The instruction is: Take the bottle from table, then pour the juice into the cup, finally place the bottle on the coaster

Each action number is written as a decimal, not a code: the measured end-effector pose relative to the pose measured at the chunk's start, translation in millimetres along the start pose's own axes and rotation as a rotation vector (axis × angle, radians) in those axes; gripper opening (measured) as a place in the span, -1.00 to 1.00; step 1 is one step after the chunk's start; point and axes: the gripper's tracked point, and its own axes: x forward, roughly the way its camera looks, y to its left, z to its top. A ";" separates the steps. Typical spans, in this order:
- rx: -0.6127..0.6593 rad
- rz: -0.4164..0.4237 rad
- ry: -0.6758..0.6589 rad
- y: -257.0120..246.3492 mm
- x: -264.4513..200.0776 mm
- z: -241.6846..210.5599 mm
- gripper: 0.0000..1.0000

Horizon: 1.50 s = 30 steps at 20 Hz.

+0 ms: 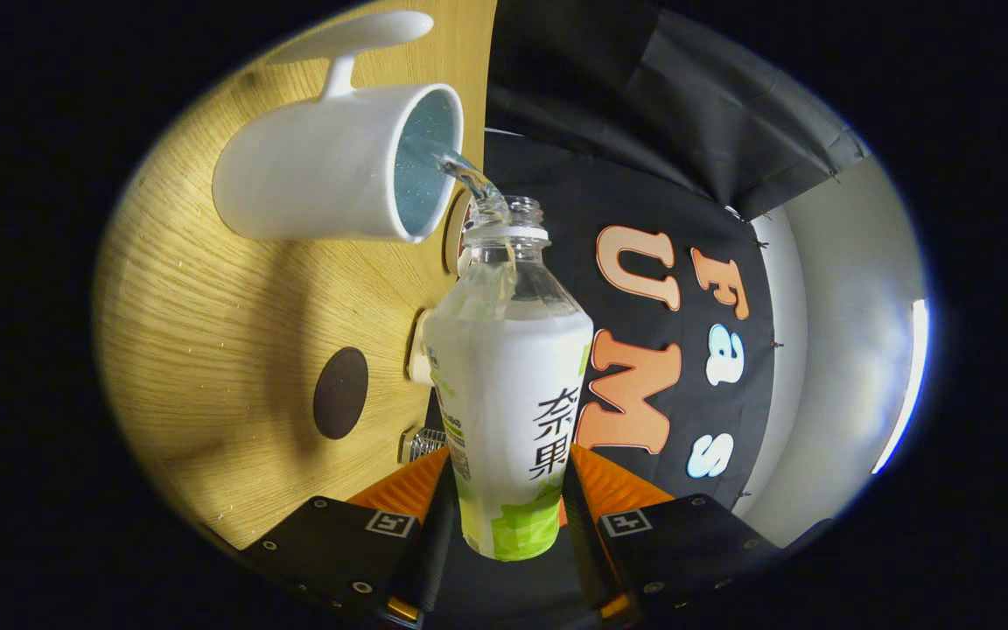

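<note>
My gripper (pixel 504 516) is shut on a clear plastic bottle (pixel 508 385) with a white and green label, both fingers pressing on its lower body. The whole view is rolled on its side, so the bottle is tipped over toward the white mug (pixel 320 171). The bottle's open neck is at the mug's rim, and a thin clear stream (pixel 469 179) runs from it into the mug's blue inside. A dark round coaster (pixel 340 393) lies on the wooden table (pixel 206 332), beside the bottle and nearer to me than the mug.
The table's edge runs just behind the bottle, with small white fittings and a metal clamp (pixel 421 444) fixed along it. Beyond the edge hangs the booth's black cloth wall (pixel 644 157), and a pale wall (pixel 845 350) stands further off.
</note>
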 end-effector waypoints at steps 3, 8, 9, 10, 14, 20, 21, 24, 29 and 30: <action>-0.019 -0.003 -0.011 -4.0 -3.1 6.4 0.24; -0.039 -0.022 -0.016 -4.6 -9.7 14.3 0.24; -0.046 -0.025 -0.017 -4.7 -9.2 13.4 0.24; -0.052 -0.029 -0.018 -5.2 -9.9 14.4 0.24; -0.055 -0.037 -0.022 -7.1 -6.8 15.2 0.24; -0.109 -0.062 -0.036 -7.5 -9.4 19.0 0.24; -0.109 -0.059 -0.034 -5.7 -9.7 18.7 0.24; -0.133 -0.069 -0.042 -9.4 -6.9 16.2 0.24; -0.170 -0.076 -0.048 -7.6 -3.7 14.2 0.24; -0.181 -0.079 -0.055 -8.6 -3.6 14.9 0.24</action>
